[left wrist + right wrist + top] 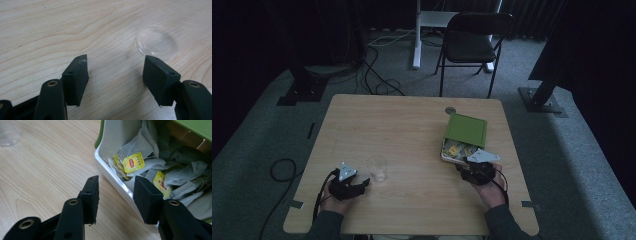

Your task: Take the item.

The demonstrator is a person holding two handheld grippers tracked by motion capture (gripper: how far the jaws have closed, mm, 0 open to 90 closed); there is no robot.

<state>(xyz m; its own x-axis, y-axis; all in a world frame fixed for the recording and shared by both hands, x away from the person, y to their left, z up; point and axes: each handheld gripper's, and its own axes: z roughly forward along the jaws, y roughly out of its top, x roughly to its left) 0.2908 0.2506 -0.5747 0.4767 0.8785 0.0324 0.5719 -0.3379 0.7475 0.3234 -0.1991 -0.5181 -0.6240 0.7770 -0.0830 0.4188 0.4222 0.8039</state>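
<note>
A clear plastic cup (377, 167) stands on the wooden table (412, 130), left of centre near the front. My left gripper (357, 185) rests just left of it, open; in the left gripper view the cup's base (157, 40) sits just beyond the right jaw of that gripper (115, 59), nothing between the jaws. At the right, a white box (446, 156) with a raised green lid (467, 129) holds several tea bags (135, 162) with yellow tags. My right gripper (117, 180) hovers at the box's near rim (110, 173), jaws partly apart, nothing gripped.
A small round grommet (450, 110) sits in the table behind the box. Beyond the table stand a black folding chair (472, 42) and a white desk leg (417, 35). Cables lie on the grey carpet at the left (282, 170).
</note>
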